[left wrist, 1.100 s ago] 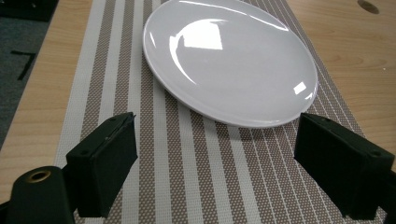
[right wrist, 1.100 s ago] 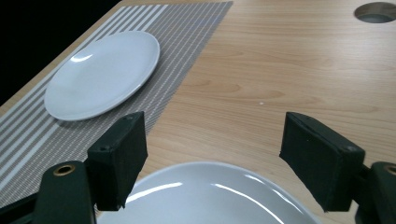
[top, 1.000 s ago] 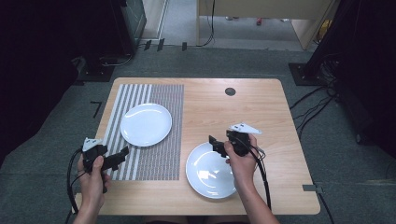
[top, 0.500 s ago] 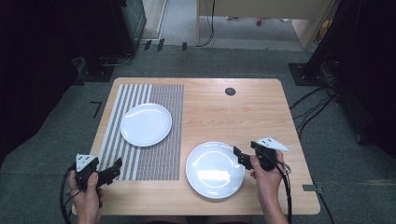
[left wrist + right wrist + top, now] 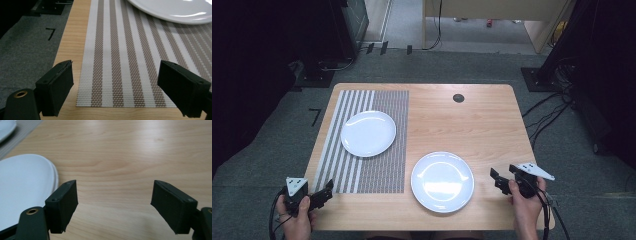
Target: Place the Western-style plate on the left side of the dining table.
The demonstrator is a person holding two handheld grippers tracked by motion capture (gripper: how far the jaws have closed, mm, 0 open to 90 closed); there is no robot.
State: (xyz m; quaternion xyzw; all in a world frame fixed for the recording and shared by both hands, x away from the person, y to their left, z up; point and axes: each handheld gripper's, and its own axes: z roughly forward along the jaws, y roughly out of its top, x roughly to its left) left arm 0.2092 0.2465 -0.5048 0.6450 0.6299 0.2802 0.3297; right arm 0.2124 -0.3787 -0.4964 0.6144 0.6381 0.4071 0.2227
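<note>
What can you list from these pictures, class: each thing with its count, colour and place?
Table: one, light wood, centre of the high view.
Placemat: one, striped grey and white, table's left half.
Plates: two, white; one on the placemat, one on bare wood near the front edge.
Round cap: one, dark, far side of the table.
Left gripper: black, open, front left corner.
Right gripper: black, open, right of the near plate.

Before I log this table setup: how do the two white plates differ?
The far plate lies on the striped mat, at the table's left; the near plate lies on bare wood, closer to the person and right of the mat. Both are round, white and empty.
</note>
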